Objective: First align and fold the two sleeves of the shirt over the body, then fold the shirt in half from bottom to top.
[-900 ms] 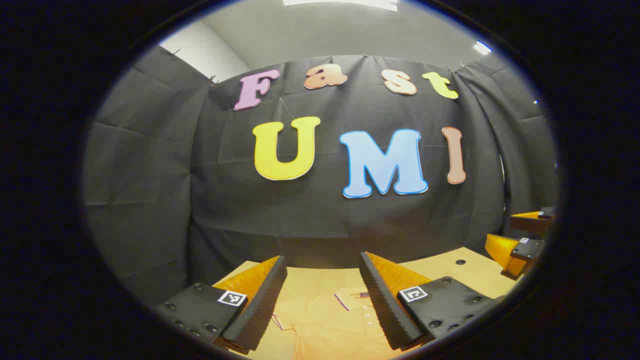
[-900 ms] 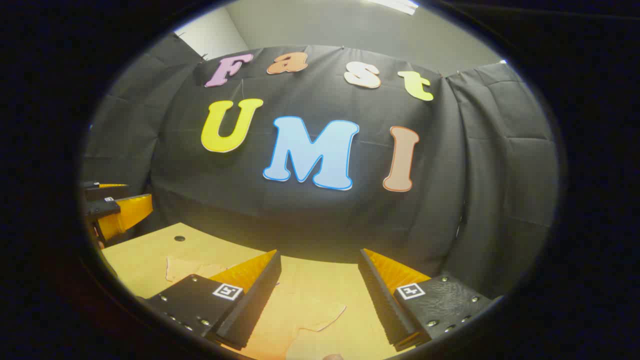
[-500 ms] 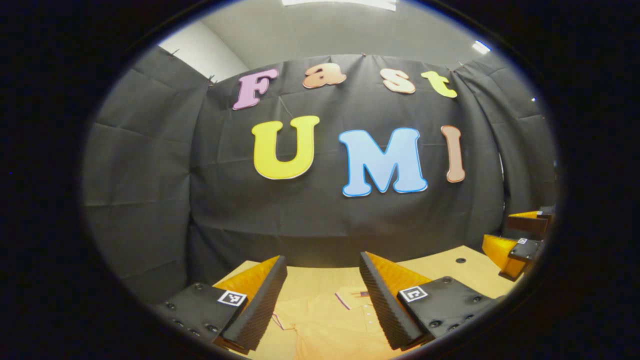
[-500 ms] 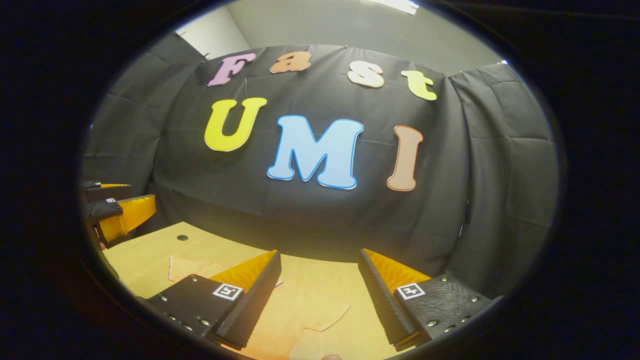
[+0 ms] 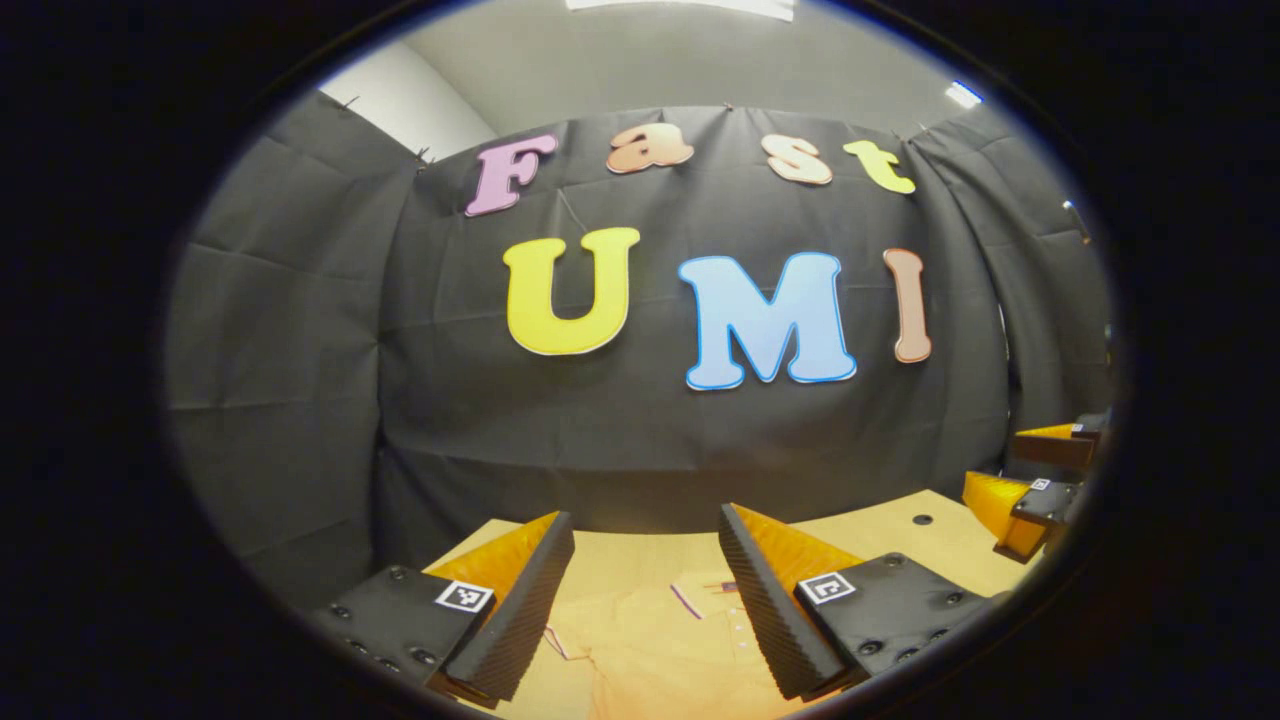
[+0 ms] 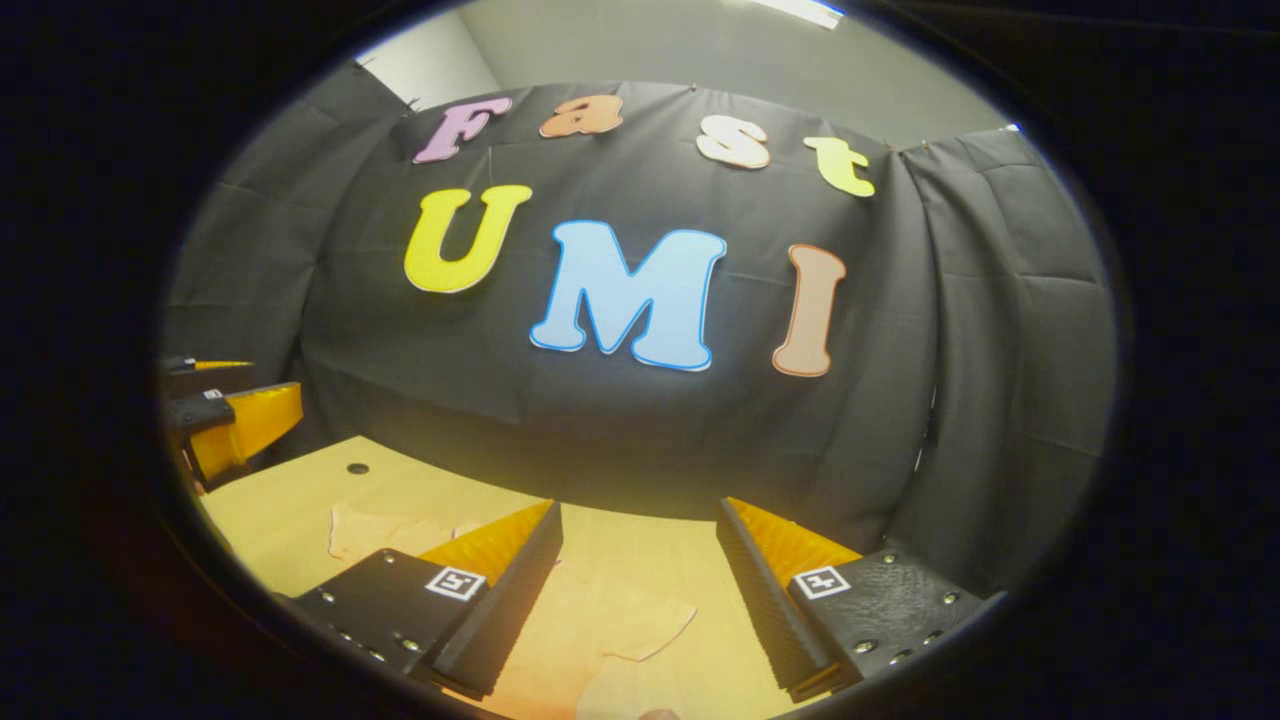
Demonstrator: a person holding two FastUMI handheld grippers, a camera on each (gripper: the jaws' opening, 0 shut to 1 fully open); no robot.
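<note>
- One orange shirt (image 5: pixel 650 640) lies flat on the wooden table (image 5: pixel 890 535), collar toward the booth wall; one sleeve (image 6: pixel 640 625) shows spread out.
- Two grippers: the left gripper (image 5: pixel 647 535) and the right gripper (image 6: pixel 640 525) hover level above the shirt, each with fingers spread, holding nothing.
</note>
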